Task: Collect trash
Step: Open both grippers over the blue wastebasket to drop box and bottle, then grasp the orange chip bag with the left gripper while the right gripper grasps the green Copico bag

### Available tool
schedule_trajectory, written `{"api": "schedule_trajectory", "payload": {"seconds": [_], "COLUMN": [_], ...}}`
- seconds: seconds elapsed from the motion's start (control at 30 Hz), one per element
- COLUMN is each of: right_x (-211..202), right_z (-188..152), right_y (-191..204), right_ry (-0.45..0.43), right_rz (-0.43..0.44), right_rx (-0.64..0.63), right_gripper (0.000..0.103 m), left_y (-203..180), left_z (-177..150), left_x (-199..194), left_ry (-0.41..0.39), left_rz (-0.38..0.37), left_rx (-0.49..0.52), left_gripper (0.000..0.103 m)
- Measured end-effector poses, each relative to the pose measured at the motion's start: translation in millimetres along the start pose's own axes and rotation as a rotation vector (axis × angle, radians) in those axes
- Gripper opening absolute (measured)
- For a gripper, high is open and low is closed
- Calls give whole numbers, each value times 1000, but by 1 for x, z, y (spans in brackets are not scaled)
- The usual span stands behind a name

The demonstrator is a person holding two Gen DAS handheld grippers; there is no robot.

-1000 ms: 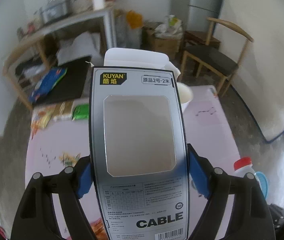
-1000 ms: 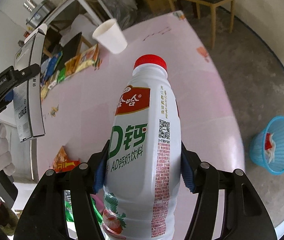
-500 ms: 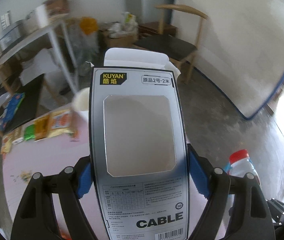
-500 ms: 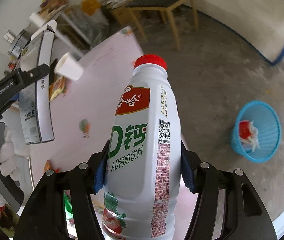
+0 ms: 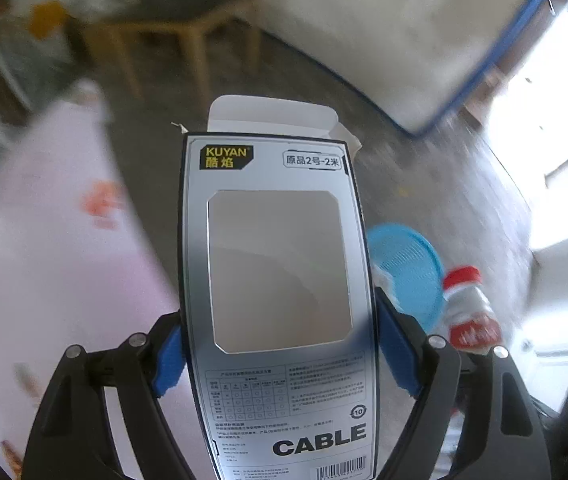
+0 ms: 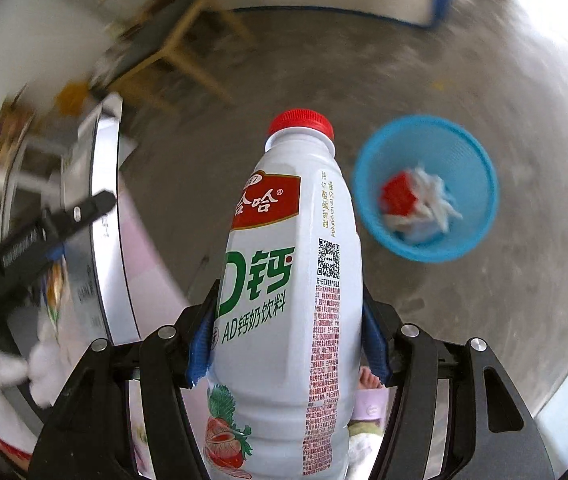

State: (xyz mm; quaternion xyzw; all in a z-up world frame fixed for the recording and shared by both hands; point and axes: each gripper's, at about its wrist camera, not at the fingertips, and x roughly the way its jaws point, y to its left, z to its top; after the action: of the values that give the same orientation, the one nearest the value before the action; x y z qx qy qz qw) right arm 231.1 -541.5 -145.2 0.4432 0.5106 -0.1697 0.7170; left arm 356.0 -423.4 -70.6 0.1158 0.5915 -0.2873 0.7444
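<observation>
Change: both views have swung off the pink table [image 5: 64,248], now at the left of each frame, toward grey concrete floor [image 6: 463,60]; the background is blurred with motion. The bin, small and low right a second ago, now sits large at right centre of the right wrist view. Judged: both items are being carried to the drop.
Bin: round blue mesh wastebasket [image 6: 479,204] standing on the floor, already holding red and white scraps.
Box: flat, glossy silver cardboard cable box [image 5: 276,300] with a clear window and open top flap, pinched at its long edges by the left gripper [image 5: 280,360], mid-frame.
Bottle: smooth white plastic milk-drink bottle [image 6: 287,280], red ribbed cap, clamped at its waist by the right gripper [image 6: 287,356], upright, centre frame.
</observation>
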Motion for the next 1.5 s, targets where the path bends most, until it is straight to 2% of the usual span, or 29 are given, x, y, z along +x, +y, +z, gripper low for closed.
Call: {"api": "schedule_trajectory", "payload": {"seconds": [0.13,0.23,0.27,0.37,0.47,0.6,0.7,0.93,1.17,1.23,1.37,1.5], "right_x": [22,44,51,62,64,68,72,80,62,43,11,-9], "right_z": [26,44,48,51,44,21,-1,-37,-44,-44,-46,-58], "right_y": [-59,-96,-105,-130,-144,-144,-149,-122,-73,-44,11,83], "right_ry": [25,37,37,32,34,81,127,188,161,128,73,81], "right_rz": [48,40,38,-9,-4,-8,-16,-31,-30,-28,-28,-15], "right_rx": [195,297,325,378,414,411,415,405,281,208,51,-156], "right_gripper": [60,69,69,69,69,69,69,69,69,69,69,69], "left_y": [-53,-85,-95,-107,-106,-90,-73,-28,8,20,54,104], "left_z": [11,12,12,12,11,1,-12,-43,-71,-80,-101,-130], "left_x": [65,105,119,139,138,135,128,95,35,14,-44,-102], "left_ry": [167,241,257,261,251,267,272,250,148,125,21,-64], "left_rz": [-104,-168,-179,-188,-214,-244,-239,-253,-257,-245,-242,-237], "left_rx": [2,-11,-27,-42,-56,-127,-154,-223,-200,-183,-157,-210], "left_gripper": [79,84,85,85,85,85,85,85,85,85,85,85]}}
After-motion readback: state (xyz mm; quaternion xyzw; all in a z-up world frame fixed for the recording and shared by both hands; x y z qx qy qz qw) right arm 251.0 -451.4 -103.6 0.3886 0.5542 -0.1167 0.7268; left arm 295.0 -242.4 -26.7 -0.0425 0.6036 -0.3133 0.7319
